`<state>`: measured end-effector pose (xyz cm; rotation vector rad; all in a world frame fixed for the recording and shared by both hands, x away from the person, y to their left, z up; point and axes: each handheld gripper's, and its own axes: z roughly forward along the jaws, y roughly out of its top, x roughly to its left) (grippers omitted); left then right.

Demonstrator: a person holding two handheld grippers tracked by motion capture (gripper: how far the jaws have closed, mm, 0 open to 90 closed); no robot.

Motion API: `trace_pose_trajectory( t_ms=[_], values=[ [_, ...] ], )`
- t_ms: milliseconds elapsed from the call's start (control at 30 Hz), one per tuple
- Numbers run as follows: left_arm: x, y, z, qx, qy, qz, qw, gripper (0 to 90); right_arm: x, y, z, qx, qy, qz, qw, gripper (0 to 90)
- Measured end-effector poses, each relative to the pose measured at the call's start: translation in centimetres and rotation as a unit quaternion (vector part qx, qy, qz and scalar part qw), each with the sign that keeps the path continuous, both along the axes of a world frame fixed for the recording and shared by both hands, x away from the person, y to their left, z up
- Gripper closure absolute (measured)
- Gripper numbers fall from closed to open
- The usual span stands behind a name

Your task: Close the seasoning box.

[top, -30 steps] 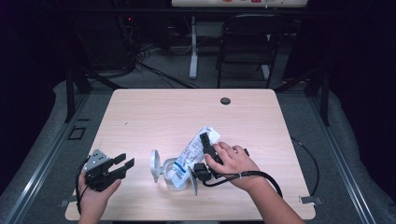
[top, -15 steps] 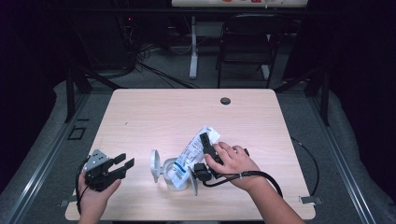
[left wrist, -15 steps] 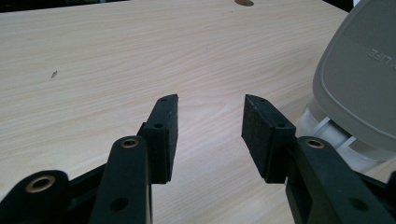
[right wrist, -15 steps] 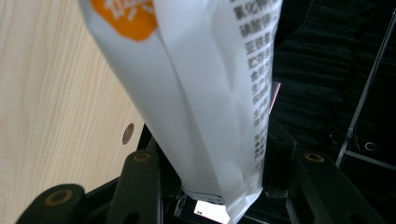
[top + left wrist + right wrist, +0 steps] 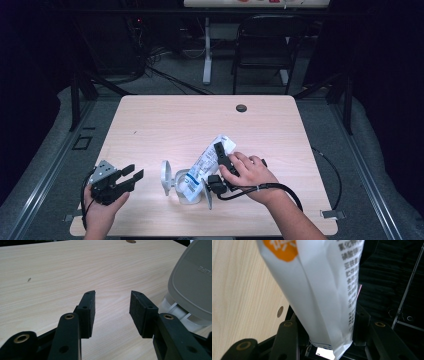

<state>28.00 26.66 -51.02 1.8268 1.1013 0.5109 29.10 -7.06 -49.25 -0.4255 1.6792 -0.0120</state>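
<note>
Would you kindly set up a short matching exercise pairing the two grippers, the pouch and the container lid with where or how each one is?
Things:
1. left gripper
2. right gripper
3. white pouch
4. container lid

States:
A. flipped open, standing up at the container's left
B. jaws apart over bare table, holding nothing
C. leaning with its lower end in the container
D. clamped on the printed pack

Pairs: 1-B, 2-D, 3-C, 4-A
</note>
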Motion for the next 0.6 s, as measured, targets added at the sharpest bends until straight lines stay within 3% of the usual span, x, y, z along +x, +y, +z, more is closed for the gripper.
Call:
trace_pose_trajectory(
  t_ms=[600],
  values=[
    [0.02,-0.01,-0.05,0.000,0.000,-0.001,1.0000,56.5,-0.22,-0.07,-0.10,0.007,0.007,-0.001,0.9999,59.5]
  ],
)
